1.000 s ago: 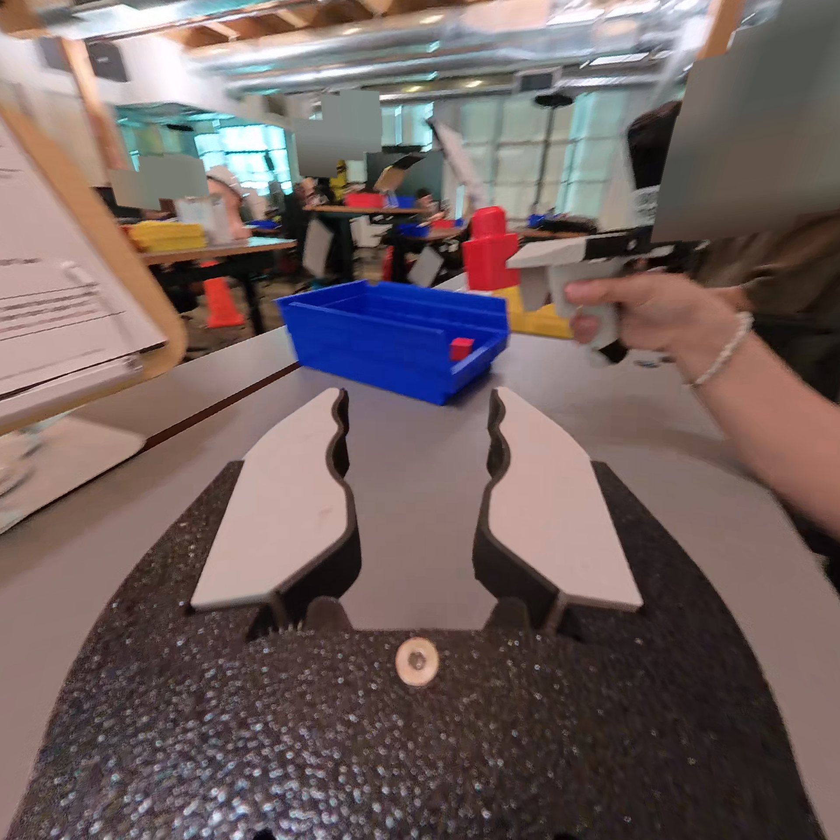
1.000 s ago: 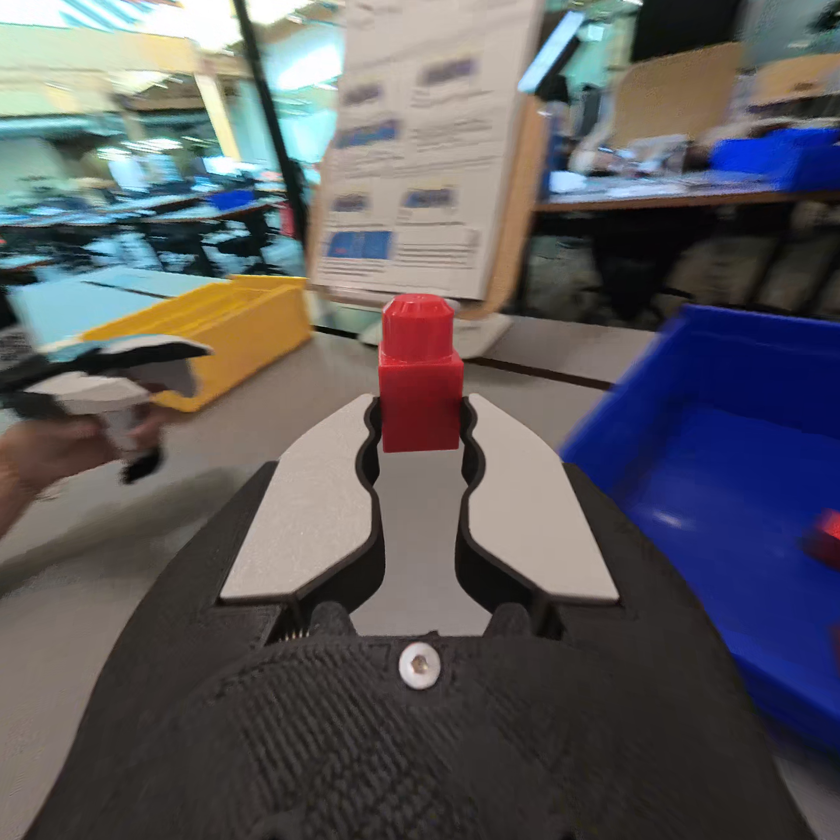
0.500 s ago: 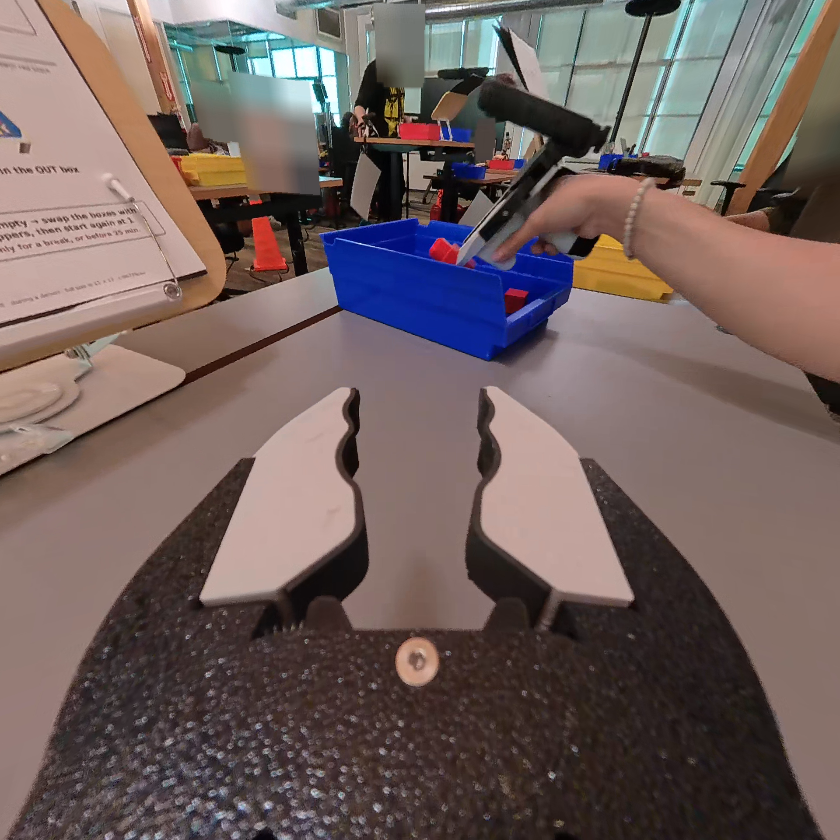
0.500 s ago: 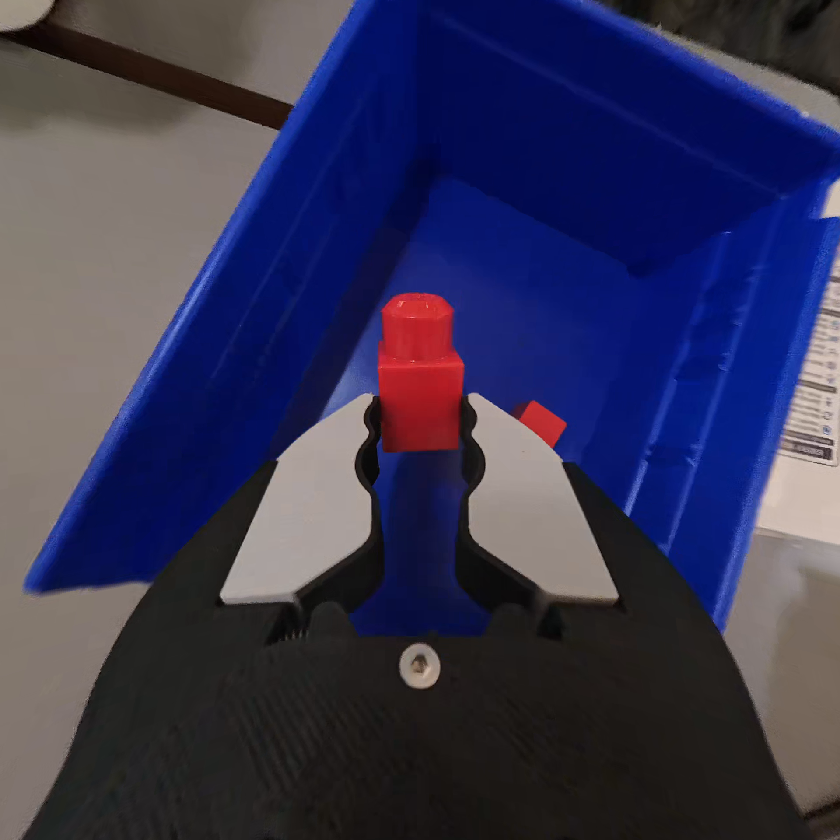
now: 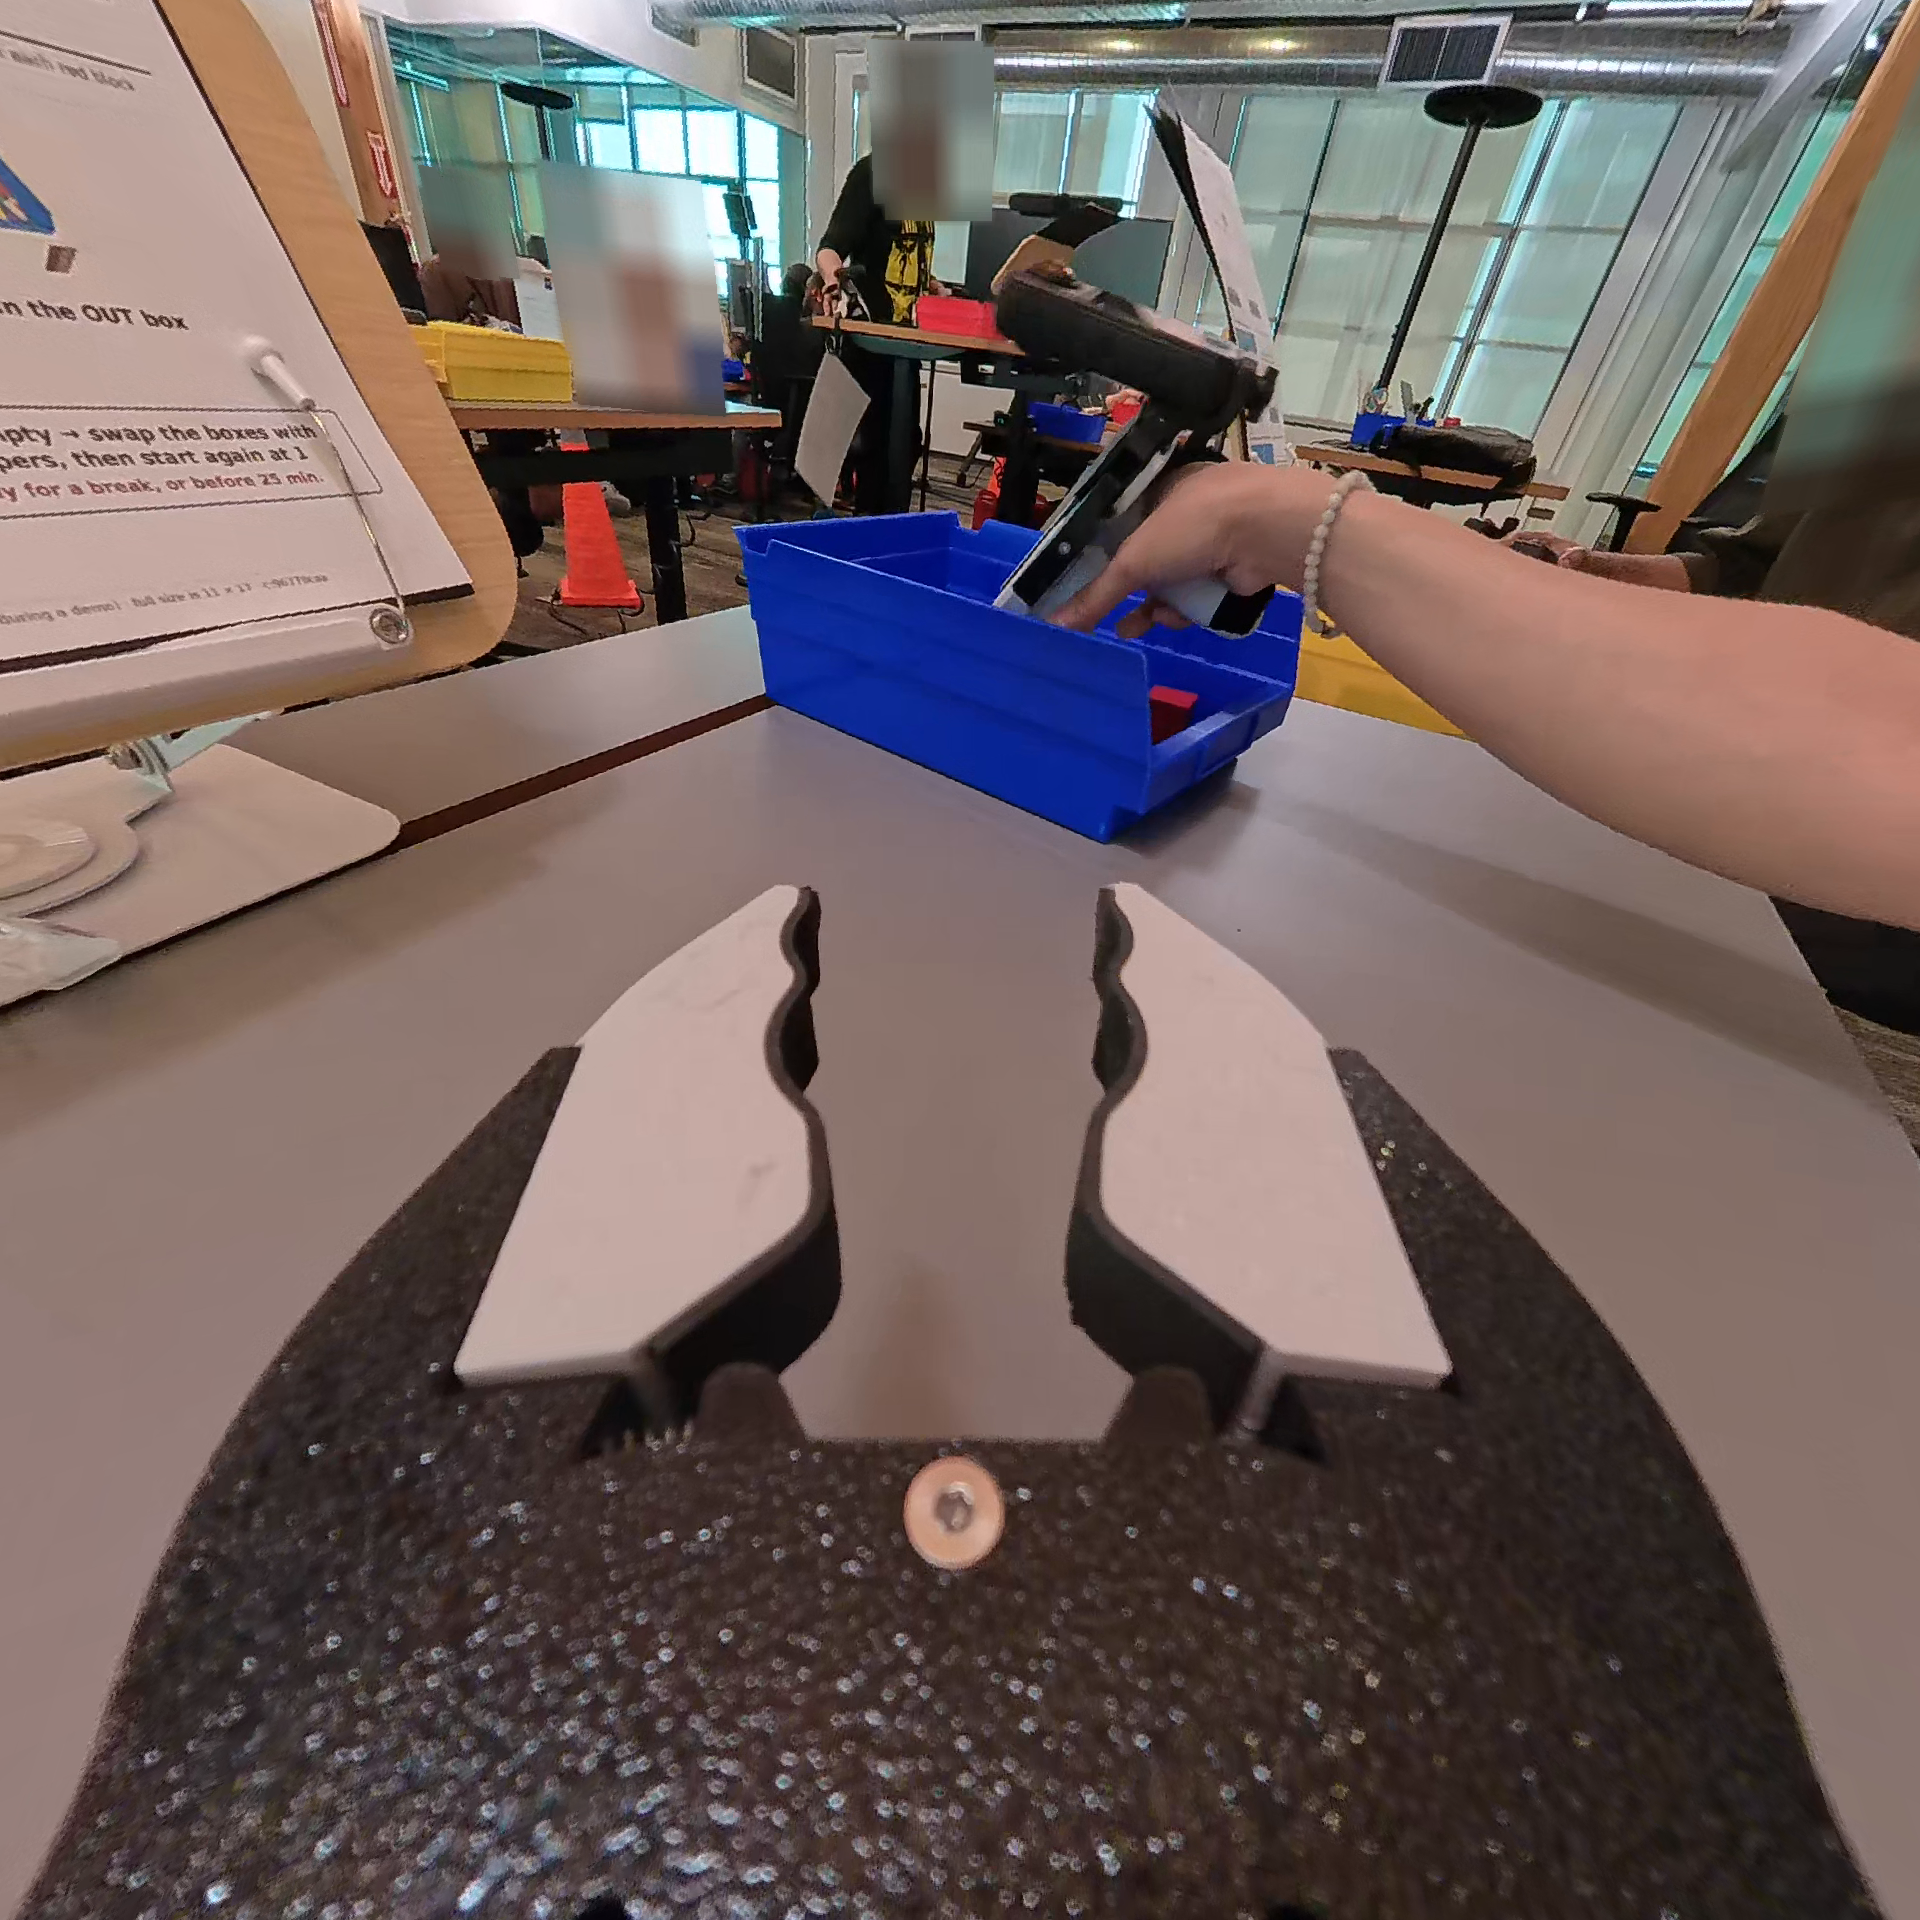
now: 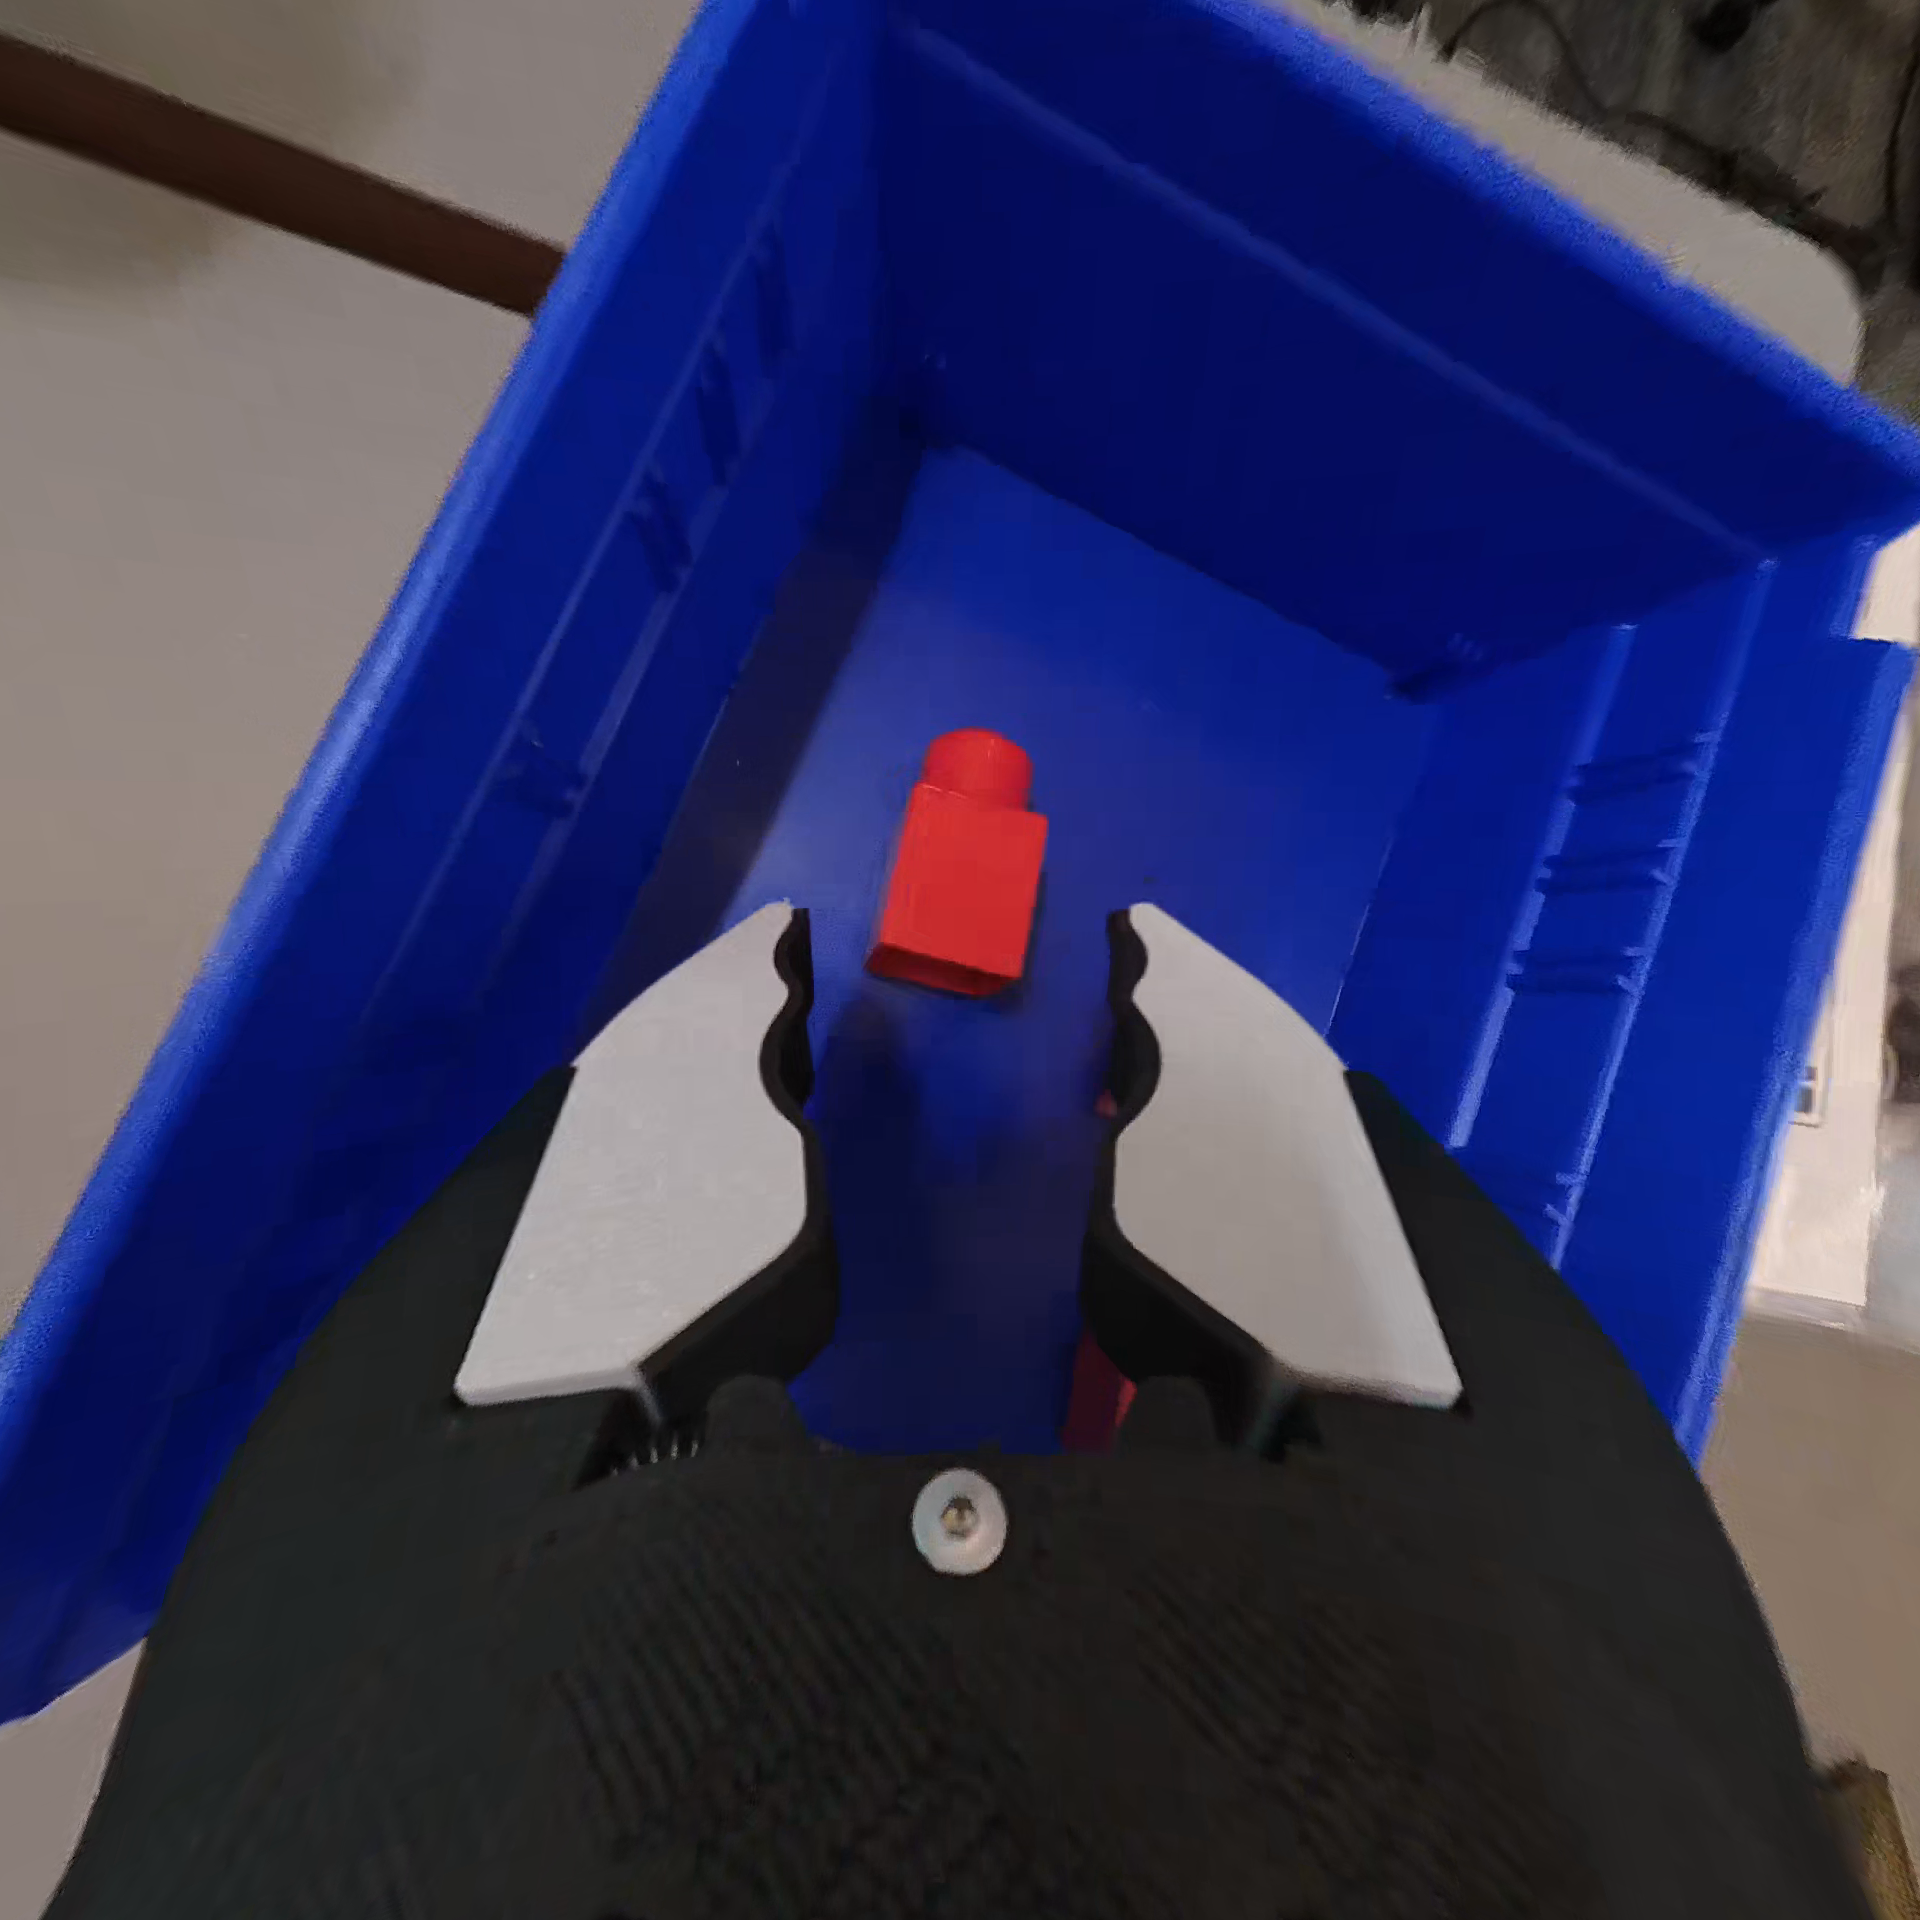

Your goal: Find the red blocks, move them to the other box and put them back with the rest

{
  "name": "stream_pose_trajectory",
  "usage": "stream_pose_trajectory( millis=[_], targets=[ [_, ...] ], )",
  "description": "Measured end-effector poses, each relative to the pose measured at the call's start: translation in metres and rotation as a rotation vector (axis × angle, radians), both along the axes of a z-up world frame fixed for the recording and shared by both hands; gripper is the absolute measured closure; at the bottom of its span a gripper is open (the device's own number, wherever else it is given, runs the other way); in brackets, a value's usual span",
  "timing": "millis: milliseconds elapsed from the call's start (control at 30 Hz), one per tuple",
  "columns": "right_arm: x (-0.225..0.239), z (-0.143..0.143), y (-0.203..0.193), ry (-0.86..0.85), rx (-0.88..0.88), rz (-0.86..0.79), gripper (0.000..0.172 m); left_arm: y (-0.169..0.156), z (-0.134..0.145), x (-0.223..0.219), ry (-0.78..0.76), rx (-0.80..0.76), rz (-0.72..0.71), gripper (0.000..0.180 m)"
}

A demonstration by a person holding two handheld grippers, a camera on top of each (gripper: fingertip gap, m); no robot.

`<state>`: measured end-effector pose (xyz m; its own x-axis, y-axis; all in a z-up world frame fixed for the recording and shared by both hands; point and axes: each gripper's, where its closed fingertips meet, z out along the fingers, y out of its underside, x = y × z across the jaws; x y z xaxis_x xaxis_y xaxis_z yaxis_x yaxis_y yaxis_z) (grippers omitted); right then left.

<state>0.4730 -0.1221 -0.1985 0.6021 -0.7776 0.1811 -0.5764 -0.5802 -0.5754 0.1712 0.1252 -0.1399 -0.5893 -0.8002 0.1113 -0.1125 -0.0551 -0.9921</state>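
R gripper (image 6: pixel 954 914): jaws wide apart, nothing between the pads. I see it tipped down into the blue box (image 6: pixel 644 520), which fills most of the R wrist frame. Red block (image 6: pixel 961 883) lies on its side on the box floor at frame centre, stud end pointing toward the top of frame, hollow base toward the fingertips. It sits just beyond the tips, in line w/ the gap; clear blue floor shows on both sides, so neither pad touches it. A second bit of red (image 6: pixel 1099 1382) peeks out under the right-hand finger, lower centre of frame; mostly hidden, can't tell its shape.

L gripper (image 5: pixel 954 904): jaws also well apart, bare grasp, only grey table (image 5: pixel 935 831) visible between the fingers. Held low over the tabletop, lower half of L wrist frame.

From the L wrist view: blue box stands on the table at centre-right, w/ the R gripper angled down into it from above, held by a hand (image 5: pixel 1174 551) wearing a bead bracelet. One red block (image 5: pixel 1172 710) shows in the near right end of the box. Yellow box (image 5: pixel 1351 675) edge visible behind the forearm, right of the blue one. Instruction board (image 5: pixel 208 312) on a stand, upper left.
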Motion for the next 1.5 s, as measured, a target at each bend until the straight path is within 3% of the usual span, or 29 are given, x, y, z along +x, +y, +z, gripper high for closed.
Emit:
stream_pose_trajectory(
  millis=[100, 200, 300, 367, 500, 567, 700, 867, 1067, 1267, 1400, 1500],
  targets=[
    [-0.004, 0.028, -0.007, -0.114, 0.066, -0.032, 0.108, 0.007, 0.01, -0.002, -0.014, -0.023, 0.024, 0.128],
    [-0.028, 0.063, -0.01, -0.248, 0.161, -0.013, 0.106, 0.027, 0.042, -0.014, -0.089, -0.037, 0.089, 0.126],
    [-0.075, 0.088, 0.001, -0.338, 0.302, 0.093, 0.106, 0.073, 0.078, -0.034, -0.149, -0.025, 0.215, 0.132],
    [-0.11, 0.095, 0.008, -0.361, 0.385, 0.161, 0.106, 0.111, 0.084, -0.043, -0.107, 0.076, 0.266, 0.133],
    [-0.167, 0.097, 0.023, -0.388, 0.524, 0.261, 0.106, 0.199, 0.063, -0.05, 0.089, 0.485, 0.305, 0.112],
    [-0.187, 0.096, 0.034, -0.381, 0.596, 0.298, 0.106, 0.229, 0.051, -0.049, 0.172, 0.675, 0.24, 0.1],
    [-0.207, 0.089, 0.052, -0.377, 0.654, 0.343, 0.105, 0.268, 0.004, -0.043, 0.385, 1.013, 0.014, 0.098],
    [-0.223, 0.085, 0.066, -0.355, 0.667, 0.419, 0.103, 0.307, -0.046, -0.027, 0.619, 1.268, -0.121, 0.094],
    [-0.219, 0.089, 0.053, -0.373, 0.685, 0.398, 0.102, 0.314, -0.089, -0.016, 0.743, 1.308, -0.245, 0.094],
    [-0.215, 0.087, 0.048, -0.351, 0.731, 0.379, 0.103, 0.312, -0.104, -0.004, 0.751, 1.296, -0.266, 0.095],
    [-0.217, 0.087, 0.05, -0.35, 0.722, 0.395, 0.103, 0.318, -0.112, -0.005, 0.791, 1.305, -0.265, 0.109],
    [-0.219, 0.088, 0.051, -0.351, 0.718, 0.396, 0.103, 0.322, -0.108, -0.009, 0.818, 1.29, -0.25, 0.109]
  ],
)
